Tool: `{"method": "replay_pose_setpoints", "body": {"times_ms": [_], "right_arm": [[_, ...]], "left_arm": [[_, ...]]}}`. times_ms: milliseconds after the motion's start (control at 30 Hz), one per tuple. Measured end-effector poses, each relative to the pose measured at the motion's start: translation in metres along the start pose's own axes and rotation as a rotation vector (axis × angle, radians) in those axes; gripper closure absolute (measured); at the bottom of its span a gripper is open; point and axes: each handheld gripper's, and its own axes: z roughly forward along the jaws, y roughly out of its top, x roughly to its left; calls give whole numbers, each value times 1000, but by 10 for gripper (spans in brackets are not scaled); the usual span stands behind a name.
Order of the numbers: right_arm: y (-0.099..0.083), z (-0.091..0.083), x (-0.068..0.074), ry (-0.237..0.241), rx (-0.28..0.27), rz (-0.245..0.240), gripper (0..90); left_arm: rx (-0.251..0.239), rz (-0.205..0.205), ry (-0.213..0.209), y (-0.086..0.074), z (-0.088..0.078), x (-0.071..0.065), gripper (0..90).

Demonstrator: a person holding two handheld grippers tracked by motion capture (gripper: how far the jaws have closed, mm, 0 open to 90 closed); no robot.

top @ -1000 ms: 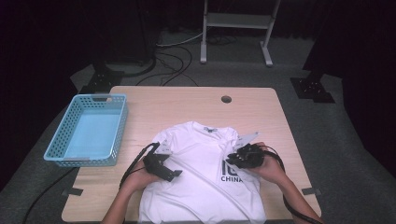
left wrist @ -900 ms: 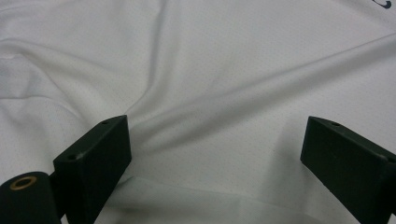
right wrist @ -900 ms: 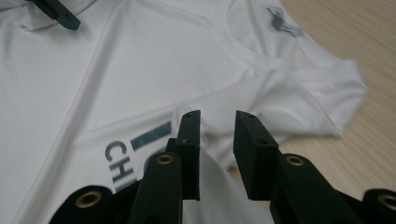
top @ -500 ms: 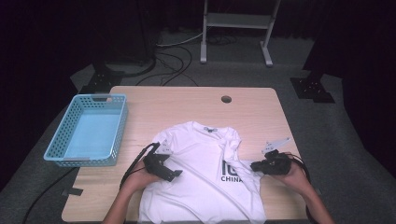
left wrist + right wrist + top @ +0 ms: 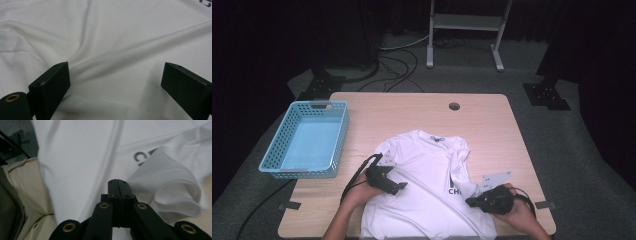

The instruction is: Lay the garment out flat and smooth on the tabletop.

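Basket (image 5: 307, 142) well left of T-shirt (image 5: 427, 200)

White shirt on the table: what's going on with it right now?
Left hand-held gripper open on the white T-shirt. Right hand-held gripper shut, jaws just closed, apparently pinching the folded sleeve. Blue basket apart.

Dim room; grey carpet floor (image 5: 572, 150); wooden table (image 5: 412, 112); white metal stand (image 5: 464, 30); black cables (image 5: 399, 62) behind
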Motion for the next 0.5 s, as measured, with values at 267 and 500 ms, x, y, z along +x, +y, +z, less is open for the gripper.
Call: {"method": "replay_pose_setpoints", "body": {"times_ms": [267,500], "right_arm": [[24,-13,7,-9,-77,-32,800],[26,-15,-36,-134,-67,31,789]], "left_arm": [[-8,-4,-8,-1,0,1,75],[-7,-2,-11,-1,-1,1,75]]}}
